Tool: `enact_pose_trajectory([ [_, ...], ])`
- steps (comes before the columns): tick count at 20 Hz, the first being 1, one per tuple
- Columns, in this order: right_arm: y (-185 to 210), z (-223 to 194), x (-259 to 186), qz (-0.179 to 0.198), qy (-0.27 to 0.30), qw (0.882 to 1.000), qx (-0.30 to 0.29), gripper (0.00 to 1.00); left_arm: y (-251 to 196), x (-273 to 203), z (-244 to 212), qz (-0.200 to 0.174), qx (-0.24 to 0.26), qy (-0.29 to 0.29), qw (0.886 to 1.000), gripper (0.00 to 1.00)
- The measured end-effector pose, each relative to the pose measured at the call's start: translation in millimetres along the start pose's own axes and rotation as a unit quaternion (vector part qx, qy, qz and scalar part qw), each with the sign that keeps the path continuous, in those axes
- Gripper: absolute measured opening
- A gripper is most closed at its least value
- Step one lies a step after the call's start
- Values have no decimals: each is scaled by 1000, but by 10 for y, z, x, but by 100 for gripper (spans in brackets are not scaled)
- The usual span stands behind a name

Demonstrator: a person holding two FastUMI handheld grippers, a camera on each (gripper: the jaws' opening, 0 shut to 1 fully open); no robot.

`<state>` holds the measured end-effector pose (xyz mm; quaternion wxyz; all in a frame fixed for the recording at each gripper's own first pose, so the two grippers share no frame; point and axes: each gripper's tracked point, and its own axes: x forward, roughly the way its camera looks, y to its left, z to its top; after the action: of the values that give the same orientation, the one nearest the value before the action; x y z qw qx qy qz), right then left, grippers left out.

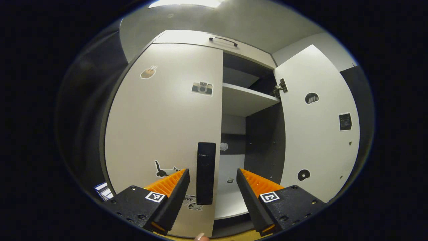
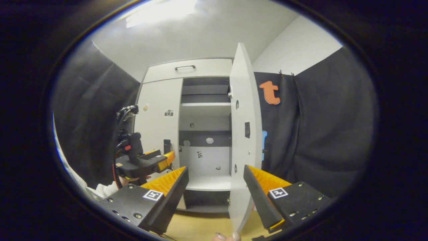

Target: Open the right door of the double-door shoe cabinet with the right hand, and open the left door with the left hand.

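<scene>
The right door [image 2: 243, 134] already stands swung wide, its edge toward us in the right gripper view, so the left door [image 1: 164, 134] is our step in hand; it is closed, or nearly so, against the shoe cabinet [image 1: 245, 100]. Our left gripper [image 1: 213, 187] is spread wide with nothing in it, and the dark vertical handle [image 1: 205, 172] sits between its fingers, just ahead. We should ease forward until the handle lies deep between the fingers, close squarely on it, then pull in an arc about the far-left hinge edge. The right gripper [image 2: 215, 187] is also wide open; the right door's edge seems to sit between its fingers, untouched.
</scene>
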<state>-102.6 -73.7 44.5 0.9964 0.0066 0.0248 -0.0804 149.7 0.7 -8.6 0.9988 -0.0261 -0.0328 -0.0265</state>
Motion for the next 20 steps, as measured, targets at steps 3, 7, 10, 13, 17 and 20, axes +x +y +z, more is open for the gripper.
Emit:
enact_pose_trajectory([
  [3, 52, -41, 23, -14, 4, 1000, -8, 95, 112, 106, -97, 9, -6, 6, 1000, 88],
  [7, 66, -41, 50, -21, 3, 1000, -12, 99, 133, 204, -176, 6, -9, 6, 1000, 77],
  [10, 41, -40, 76, -22, 3, 1000, -17, 99, 165, 240, -206, 21, 10, 3, 1000, 65],
  [13, 7, -32, 152, -17, 3, 1000, -18, 99, 182, 267, -210, 37, 23, -3, 999, 50],
  [17, -46, -39, 213, -2, 6, 1000, -23, 99, 182, 263, -224, 53, 29, -1, 998, 35],
  [20, -74, -55, 237, 11, 9, 1000, -25, 100, 177, 266, -218, 51, 40, -2, 998, 30],
])
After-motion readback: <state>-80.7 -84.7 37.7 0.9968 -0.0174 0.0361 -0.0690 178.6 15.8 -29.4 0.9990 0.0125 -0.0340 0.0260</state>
